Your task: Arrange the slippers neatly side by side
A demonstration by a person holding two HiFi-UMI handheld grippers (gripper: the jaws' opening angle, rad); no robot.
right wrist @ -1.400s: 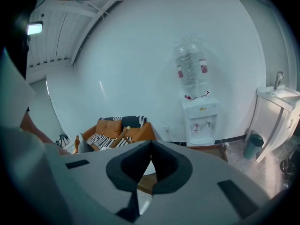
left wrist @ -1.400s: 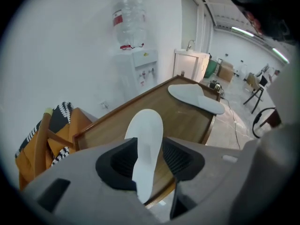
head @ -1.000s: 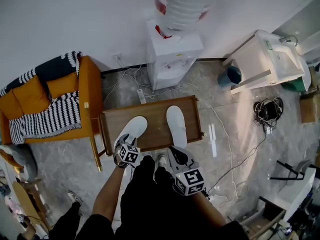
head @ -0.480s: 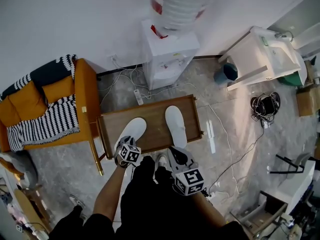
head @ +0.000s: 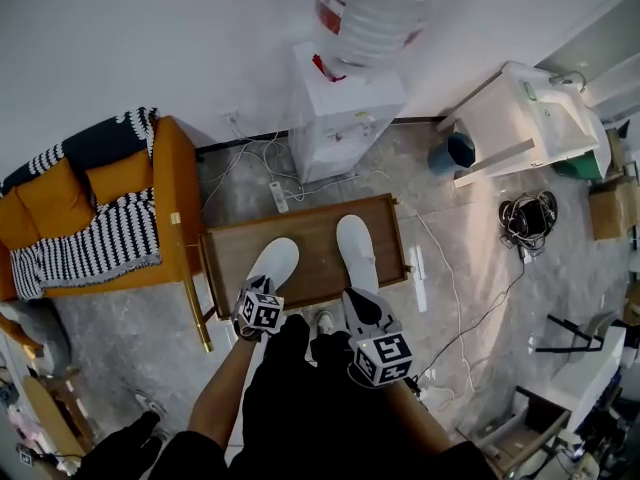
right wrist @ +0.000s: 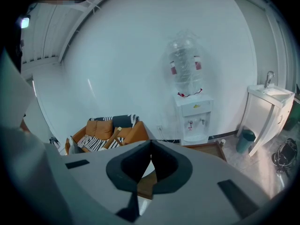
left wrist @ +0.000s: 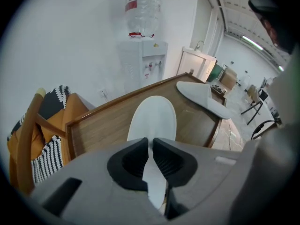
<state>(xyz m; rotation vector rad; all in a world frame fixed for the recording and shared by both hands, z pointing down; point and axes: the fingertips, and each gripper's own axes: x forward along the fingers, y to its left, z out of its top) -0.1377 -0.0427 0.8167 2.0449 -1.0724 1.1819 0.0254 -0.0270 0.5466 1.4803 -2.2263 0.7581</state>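
L claw (left wrist: 151,146) has just closed in vs a sec ago, now pinching the heel of the L slipper (head: 274,263), which lies angled on the bench (head: 312,258). Best to pivot the heel toward the R slipper (head: 356,250), keeping it flat. R claw (head: 358,306) is shut, empty.

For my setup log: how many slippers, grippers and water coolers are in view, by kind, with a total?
slippers: 2
grippers: 2
water cooler: 1
Total: 5
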